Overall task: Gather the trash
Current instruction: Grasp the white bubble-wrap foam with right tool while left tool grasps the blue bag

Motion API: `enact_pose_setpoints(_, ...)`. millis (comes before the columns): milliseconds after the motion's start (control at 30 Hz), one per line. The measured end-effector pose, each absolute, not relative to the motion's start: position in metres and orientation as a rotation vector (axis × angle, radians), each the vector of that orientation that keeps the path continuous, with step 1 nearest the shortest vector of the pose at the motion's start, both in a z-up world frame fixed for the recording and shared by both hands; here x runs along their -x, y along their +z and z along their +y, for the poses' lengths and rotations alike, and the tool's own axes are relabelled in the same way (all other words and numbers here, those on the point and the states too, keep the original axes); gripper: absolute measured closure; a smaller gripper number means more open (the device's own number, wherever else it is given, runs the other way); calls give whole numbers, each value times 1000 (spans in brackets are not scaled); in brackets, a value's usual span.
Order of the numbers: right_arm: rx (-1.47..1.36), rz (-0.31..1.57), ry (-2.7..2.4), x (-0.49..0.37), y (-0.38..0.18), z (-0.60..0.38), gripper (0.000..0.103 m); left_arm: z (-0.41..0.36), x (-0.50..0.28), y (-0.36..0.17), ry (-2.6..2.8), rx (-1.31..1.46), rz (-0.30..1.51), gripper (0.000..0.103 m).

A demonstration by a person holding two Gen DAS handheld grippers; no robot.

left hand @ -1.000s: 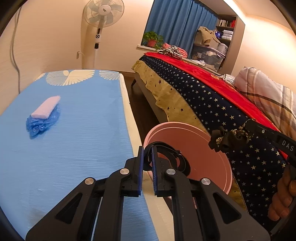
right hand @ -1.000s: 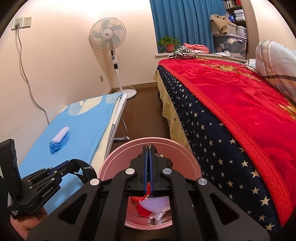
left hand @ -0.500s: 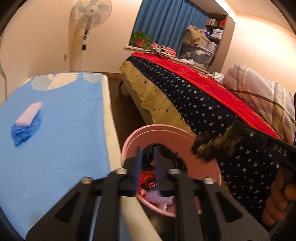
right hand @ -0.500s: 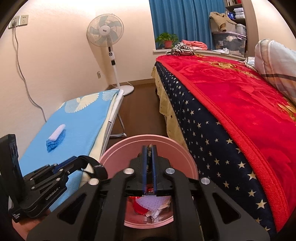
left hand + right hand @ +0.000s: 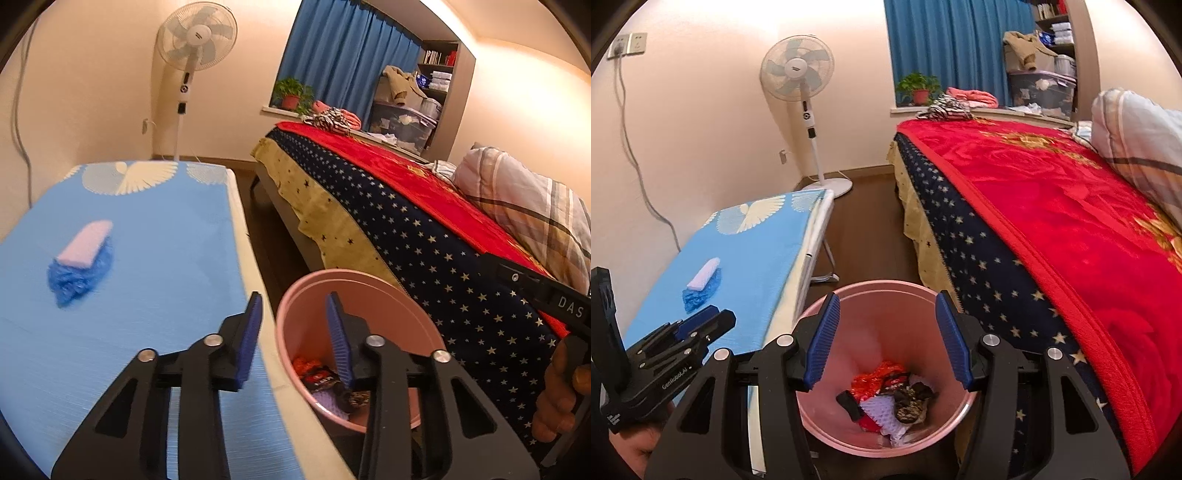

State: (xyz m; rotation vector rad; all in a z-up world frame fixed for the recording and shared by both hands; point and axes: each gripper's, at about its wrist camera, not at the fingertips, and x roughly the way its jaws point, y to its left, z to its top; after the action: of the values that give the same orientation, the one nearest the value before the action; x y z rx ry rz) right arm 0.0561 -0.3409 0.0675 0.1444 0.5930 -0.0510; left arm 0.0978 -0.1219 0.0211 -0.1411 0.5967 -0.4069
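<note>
A pink bin [image 5: 343, 276] stands on the floor between the blue table and the bed. My left gripper [image 5: 293, 317] hangs over its near left rim, jaws apart and closing a little, nothing between them. Straight above the pink bin [image 5: 882, 284] my right gripper [image 5: 888, 332] is opening, its blue pads bare. Inside lies a trash pile [image 5: 886, 395]: red wrapper, white padded sheet, a black-and-gold cloth piece [image 5: 910, 404] and a black band [image 5: 849, 402]. A blue crumpled cover with a pale block [image 5: 81, 254] on it rests on the table, far left.
The blue-topped folding table [image 5: 155, 258] fills the left, its pale edge beside the bin. A bed with red and starred blankets [image 5: 1052, 229] lies on the right. A standing fan [image 5: 809, 92] is by the far wall. Brown floor [image 5: 871, 221] runs between table and bed.
Both grippers went from shut to open. The black band left my left gripper, the black-and-gold cloth left my right one; both now lie in the bin. My left gripper swung over the bin and back left.
</note>
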Motion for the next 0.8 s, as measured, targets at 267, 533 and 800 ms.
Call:
enact_pose_setpoints(267, -125, 578, -16, -58, 77, -319, 52, -85, -97, 23, -342, 156, 579, 74)
enact_pose_setpoints(533, -94, 581, 29, -65, 79, -293, 73, -42, -103, 19, -250, 195, 565, 79)
enact_pose_setpoints(800, -78, 582, 94, -81, 82, -263, 80, -9, -113, 11, -135, 246, 558, 79)
